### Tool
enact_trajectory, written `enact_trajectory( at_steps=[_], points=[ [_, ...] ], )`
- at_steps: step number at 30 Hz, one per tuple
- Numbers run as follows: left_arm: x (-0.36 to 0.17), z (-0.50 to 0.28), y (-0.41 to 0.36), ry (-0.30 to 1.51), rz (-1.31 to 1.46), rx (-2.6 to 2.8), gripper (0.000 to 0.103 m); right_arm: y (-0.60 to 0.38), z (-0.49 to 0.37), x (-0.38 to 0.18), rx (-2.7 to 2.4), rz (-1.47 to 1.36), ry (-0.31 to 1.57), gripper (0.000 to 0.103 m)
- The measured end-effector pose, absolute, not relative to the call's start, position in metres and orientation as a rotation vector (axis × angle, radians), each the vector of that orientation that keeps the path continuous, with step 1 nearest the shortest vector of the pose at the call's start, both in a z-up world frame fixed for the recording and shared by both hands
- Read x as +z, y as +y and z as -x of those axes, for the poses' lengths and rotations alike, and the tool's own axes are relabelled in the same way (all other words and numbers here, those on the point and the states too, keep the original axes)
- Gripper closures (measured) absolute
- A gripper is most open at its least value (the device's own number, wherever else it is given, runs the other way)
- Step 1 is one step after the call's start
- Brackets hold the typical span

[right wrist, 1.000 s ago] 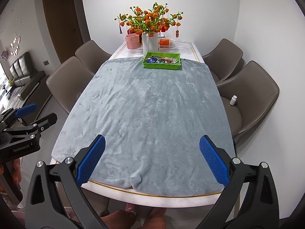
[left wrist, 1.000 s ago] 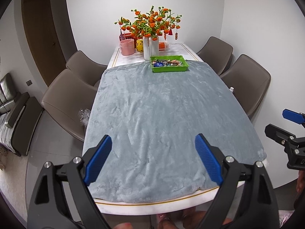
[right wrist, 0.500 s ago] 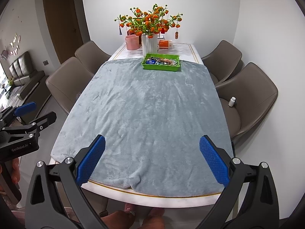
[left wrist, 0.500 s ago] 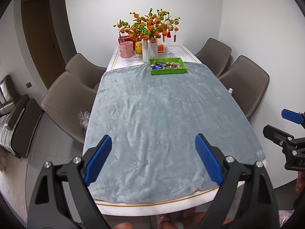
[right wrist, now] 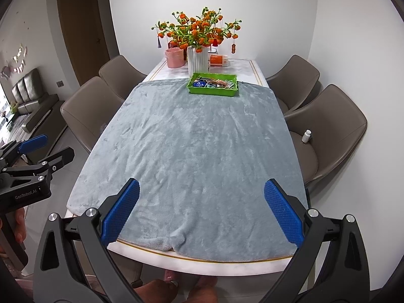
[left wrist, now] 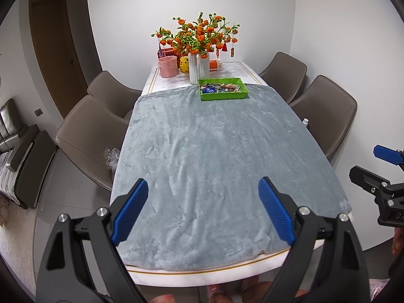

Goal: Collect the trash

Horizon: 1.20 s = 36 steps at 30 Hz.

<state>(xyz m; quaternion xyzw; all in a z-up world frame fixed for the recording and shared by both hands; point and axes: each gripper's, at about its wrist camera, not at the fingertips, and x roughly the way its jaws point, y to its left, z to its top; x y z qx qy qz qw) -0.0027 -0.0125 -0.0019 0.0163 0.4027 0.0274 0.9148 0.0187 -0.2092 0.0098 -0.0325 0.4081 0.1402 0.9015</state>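
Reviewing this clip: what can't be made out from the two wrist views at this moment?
- Green tray contents: too small and distant in both views to identify piece by piece.
- Crinkled clear plastic on the left chair: partly hidden by the table edge in the left view.
- Small white bottle on the right chair: label too small.
- Items behind the white vase: partly blocked.

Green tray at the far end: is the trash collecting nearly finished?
The green tray already holds a pile of small items. Nothing is in hand: left tool and right tool hang open above the blanket. A crinkled plastic wrapper still lies on a chair.
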Motion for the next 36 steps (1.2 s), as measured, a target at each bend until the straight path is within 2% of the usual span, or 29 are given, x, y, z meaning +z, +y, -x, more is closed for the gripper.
enact_trajectory(
  at_steps=[36],
  points=[
    [0.009, -0.010, -0.015, 0.819, -0.030, 0.055, 0.014, -0.210, -0.027, 0.013, 0.292, 0.067, 0.835, 0.007]
  ],
)
